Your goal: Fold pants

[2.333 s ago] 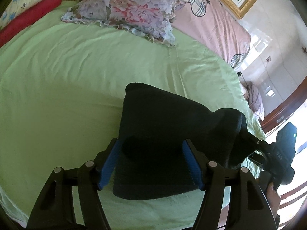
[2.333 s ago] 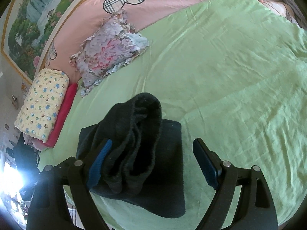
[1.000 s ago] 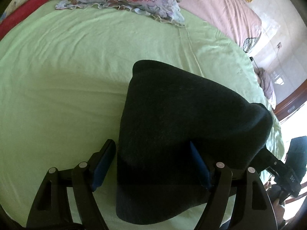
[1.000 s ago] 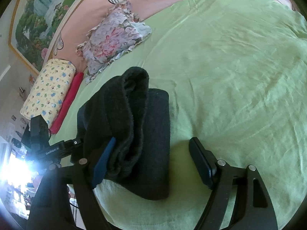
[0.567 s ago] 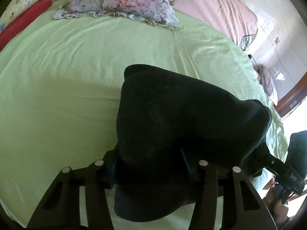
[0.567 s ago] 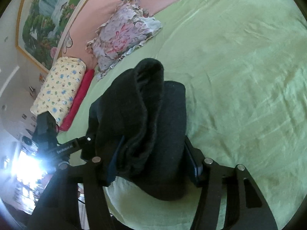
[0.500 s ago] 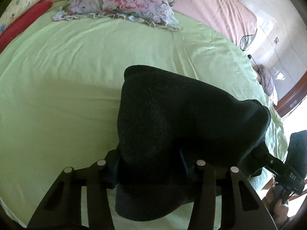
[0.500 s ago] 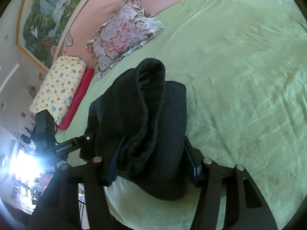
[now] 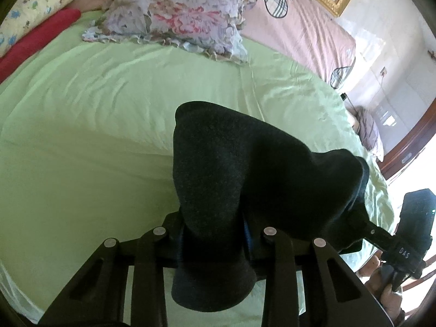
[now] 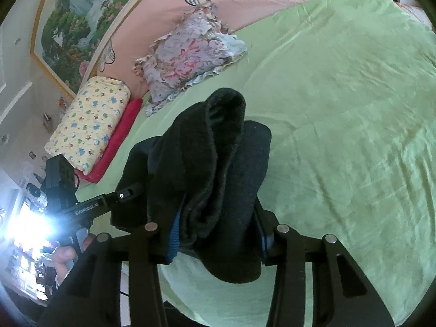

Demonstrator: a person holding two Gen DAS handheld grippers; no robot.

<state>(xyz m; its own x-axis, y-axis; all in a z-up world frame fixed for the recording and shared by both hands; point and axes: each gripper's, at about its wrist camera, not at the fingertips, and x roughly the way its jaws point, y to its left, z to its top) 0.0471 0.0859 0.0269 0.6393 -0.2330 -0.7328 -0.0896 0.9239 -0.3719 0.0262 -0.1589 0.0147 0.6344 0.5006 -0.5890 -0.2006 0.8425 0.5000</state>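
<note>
The dark folded pants are a thick bundle held up off the green bed sheet. My left gripper is shut on one end of the bundle. My right gripper is shut on the other end, where the folded layers stand up between its fingers. Each gripper shows in the other's view: the right one at the right edge, the left one at the left.
A floral pillow lies at the head of the bed by the pink headboard cover. A red roll and a yellow patterned pillow lie at the bed's side. The green sheet stretches wide beyond the pants.
Both grippers have closed on the pants bundle, which were open around it a second ago. The bundle has been lifted and bunched between them.
</note>
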